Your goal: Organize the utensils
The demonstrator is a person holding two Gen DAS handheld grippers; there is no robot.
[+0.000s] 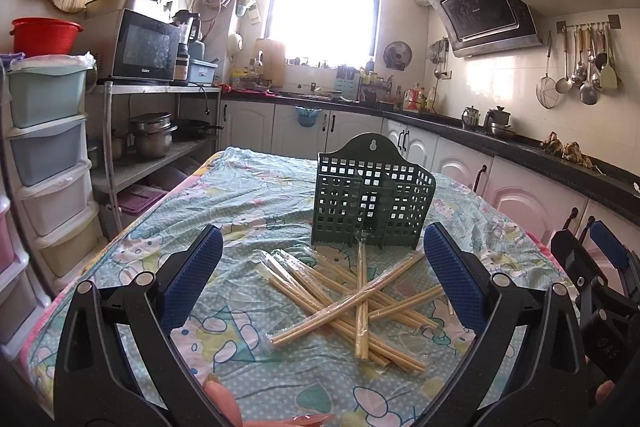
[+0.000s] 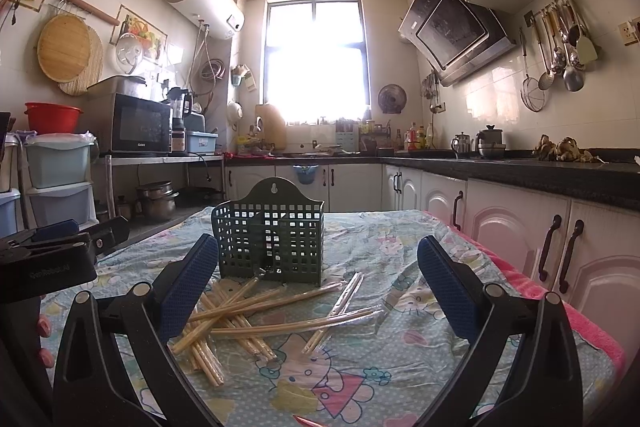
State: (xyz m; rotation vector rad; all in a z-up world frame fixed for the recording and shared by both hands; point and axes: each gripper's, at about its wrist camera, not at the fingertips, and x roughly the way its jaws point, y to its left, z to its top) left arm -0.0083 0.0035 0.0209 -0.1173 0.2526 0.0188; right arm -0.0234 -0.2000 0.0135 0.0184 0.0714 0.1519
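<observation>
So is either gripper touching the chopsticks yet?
Apart. In the left wrist view the left gripper hangs open above the chopsticks; the right gripper likewise.

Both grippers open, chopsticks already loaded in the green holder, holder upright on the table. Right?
Not quite: the chopsticks lie in a crossed pile on the tablecloth in front of the green holder, not inside it, as the left wrist view shows. Both grippers open and holder upright: correct.

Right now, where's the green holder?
The green holder stands upright mid-table on the patterned cloth, just behind the chopstick pile; in the right wrist view it sits left of centre.
</observation>
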